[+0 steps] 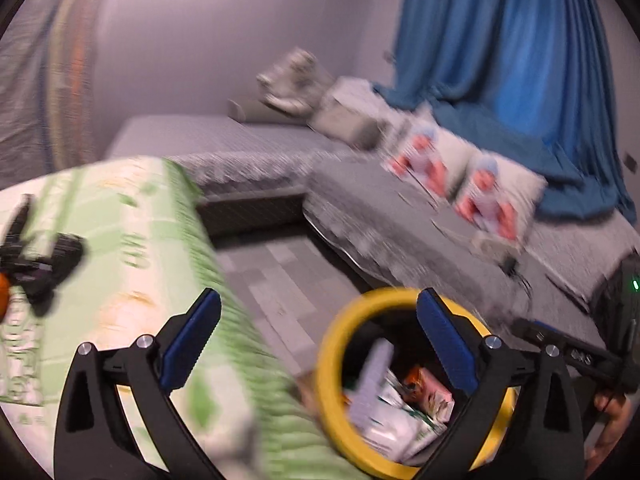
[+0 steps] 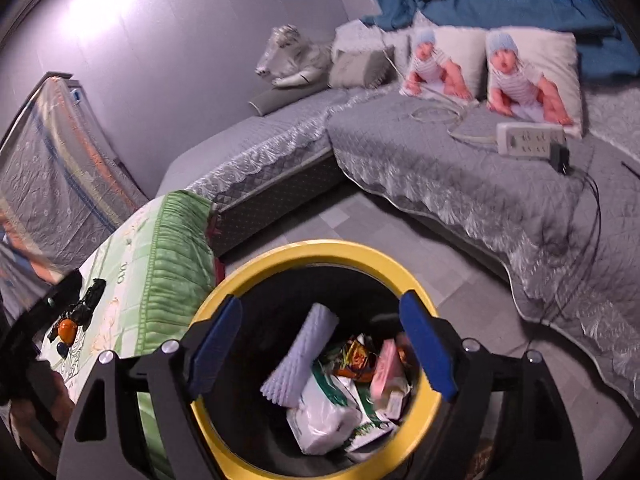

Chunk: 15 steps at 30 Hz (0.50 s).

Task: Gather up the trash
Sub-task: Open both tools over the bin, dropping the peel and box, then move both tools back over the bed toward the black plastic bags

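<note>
At your nine o'clock the green-clothed counter (image 2: 132, 264) carries one black-and-orange object (image 2: 74, 314). Its edge nearly meets the yellow-rimmed bin (image 2: 320, 249) at six, holding several wrappers (image 2: 320, 412). Your left tongs (image 1: 318, 340) and right tongs (image 2: 320, 348) are both released, empty. Two baby-print pillows (image 2: 532, 76) sit on the bed at two.

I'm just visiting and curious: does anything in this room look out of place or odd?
A white power strip lies on the grey sofa cover by the baby-print pillows, its cords trailing over the edge. A black and orange object sits on the green table cover. The trash is inside the yellow-rimmed bin, not spilled.
</note>
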Motion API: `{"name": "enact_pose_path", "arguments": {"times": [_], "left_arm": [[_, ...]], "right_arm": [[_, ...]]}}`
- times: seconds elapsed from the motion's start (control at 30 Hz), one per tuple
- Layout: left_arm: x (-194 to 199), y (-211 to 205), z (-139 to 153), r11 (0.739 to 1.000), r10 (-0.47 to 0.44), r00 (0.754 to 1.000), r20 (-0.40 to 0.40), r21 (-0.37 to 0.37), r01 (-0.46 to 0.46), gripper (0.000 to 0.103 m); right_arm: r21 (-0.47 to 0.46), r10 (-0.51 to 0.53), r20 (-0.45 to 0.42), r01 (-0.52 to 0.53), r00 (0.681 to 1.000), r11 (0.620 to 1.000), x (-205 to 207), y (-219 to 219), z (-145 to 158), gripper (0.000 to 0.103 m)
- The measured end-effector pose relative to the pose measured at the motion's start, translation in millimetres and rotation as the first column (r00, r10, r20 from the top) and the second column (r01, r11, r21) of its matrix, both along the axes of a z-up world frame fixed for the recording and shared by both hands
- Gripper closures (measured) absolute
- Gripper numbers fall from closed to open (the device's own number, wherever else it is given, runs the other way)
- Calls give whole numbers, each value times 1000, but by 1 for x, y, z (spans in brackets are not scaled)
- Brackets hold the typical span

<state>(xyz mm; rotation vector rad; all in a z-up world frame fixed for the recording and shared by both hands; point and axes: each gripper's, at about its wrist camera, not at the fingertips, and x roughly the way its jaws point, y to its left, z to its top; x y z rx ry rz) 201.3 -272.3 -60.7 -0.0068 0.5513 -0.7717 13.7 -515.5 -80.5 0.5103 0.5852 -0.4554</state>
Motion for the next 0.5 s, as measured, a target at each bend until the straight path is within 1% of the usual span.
{"name": "enact_pose_path", "arguments": {"times": [0.1,0.13,0.17,0.23,0.27,0.3,0.37,0.4,0.43,0.47,0.5], "left_arm": [[13,45,17,992,119,992,31,-55,-117,8],[19,65,23,984,156,987,39,-88,-152,8],[24,86,29,976,195,979,52,-111,-188,8],[30,117,39,958,267,961,78,-129,-256,8],[33,141,43,943,318,943,101,-136,-304,8],[35,159,45,932,351,929,116,-139,-335,8],[38,198,48,895,442,883,158,-138,-423,8],[39,220,49,872,489,854,177,-138,-470,8],[39,243,49,846,532,825,192,-148,-512,8],[39,264,50,823,568,797,204,-153,-547,8],[41,278,51,806,592,778,211,-152,-572,8]], "right_arm": [[-26,77,28,-76,997,997,15,18,12,25],[-40,103,34,-101,994,994,22,26,15,25],[-53,133,37,-131,990,990,30,35,20,25],[-78,217,45,-213,975,974,51,58,29,25],[-93,256,47,-251,965,963,62,71,33,25],[-112,312,43,-306,949,946,77,88,37,25],[-135,410,35,-402,911,906,107,123,42,25],[-149,454,29,-445,891,883,120,139,45,25],[-168,500,20,-490,866,855,134,157,47,25],[-195,554,1,-543,833,817,153,181,48,25],[-210,589,-17,-579,808,788,167,199,48,25]]}}
